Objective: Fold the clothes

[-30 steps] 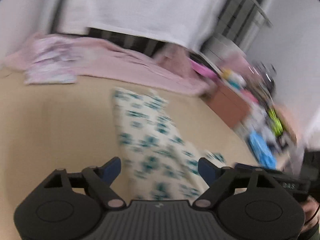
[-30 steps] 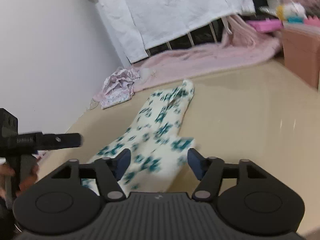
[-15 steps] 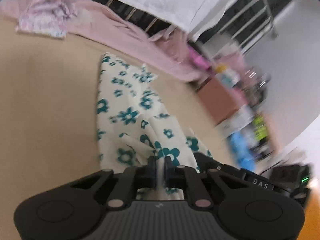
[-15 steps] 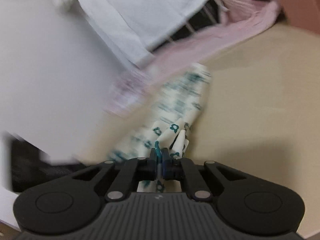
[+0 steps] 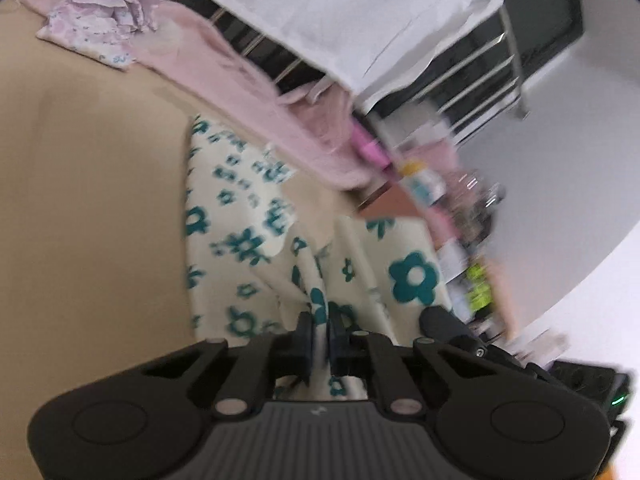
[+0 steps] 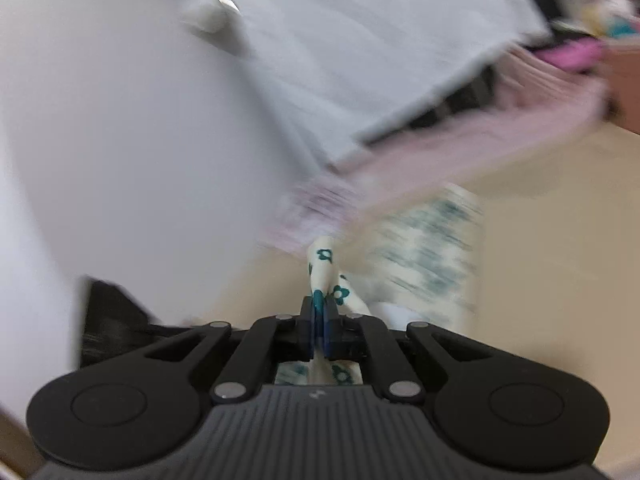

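A cream garment with teal flowers (image 5: 236, 236) lies stretched along the beige table (image 5: 88, 184). My left gripper (image 5: 319, 330) is shut on its near edge, and the cloth rises in folds from the jaws. My right gripper (image 6: 320, 320) is shut on another part of the same garment (image 6: 428, 248), with a bunched strip standing up from the jaws. The far end still rests on the table. The right wrist view is blurred by motion.
A pink blanket (image 5: 240, 84) and a pale floral cloth (image 5: 100, 28) lie at the table's far edge, under a hanging white sheet (image 5: 340, 16). A brown box (image 5: 384, 204) and cluttered shelves (image 5: 472, 216) stand at the right. A white wall (image 6: 120, 140) is at the left.
Both grippers were open above the garment a second ago. They closed on its near end and have since lifted it, so folds hang up from the jaws.
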Action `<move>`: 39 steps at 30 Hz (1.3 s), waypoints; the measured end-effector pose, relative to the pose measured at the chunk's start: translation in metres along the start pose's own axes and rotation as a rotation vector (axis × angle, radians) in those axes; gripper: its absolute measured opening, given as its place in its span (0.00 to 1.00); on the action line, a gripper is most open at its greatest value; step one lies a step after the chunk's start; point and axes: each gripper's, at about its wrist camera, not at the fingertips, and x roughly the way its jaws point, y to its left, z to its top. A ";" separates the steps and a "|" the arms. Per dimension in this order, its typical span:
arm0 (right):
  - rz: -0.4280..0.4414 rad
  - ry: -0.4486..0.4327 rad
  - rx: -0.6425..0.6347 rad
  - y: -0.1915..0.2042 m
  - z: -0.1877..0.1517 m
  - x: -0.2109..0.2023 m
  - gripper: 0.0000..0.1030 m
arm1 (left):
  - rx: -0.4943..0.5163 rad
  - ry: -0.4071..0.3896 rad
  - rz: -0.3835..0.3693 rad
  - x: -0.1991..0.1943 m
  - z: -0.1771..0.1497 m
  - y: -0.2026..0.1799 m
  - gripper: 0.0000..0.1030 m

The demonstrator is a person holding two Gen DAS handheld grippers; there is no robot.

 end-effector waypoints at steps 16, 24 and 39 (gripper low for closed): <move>-0.087 -0.034 -0.136 0.019 0.012 -0.003 0.02 | 0.166 -0.007 0.193 0.010 -0.002 -0.026 0.12; -0.150 0.075 -0.233 0.013 -0.020 0.036 0.01 | 0.114 -0.019 0.204 0.019 -0.010 -0.012 0.17; -0.077 0.079 -0.265 0.017 -0.013 0.040 0.03 | 0.129 -0.062 0.250 0.034 0.003 -0.012 0.12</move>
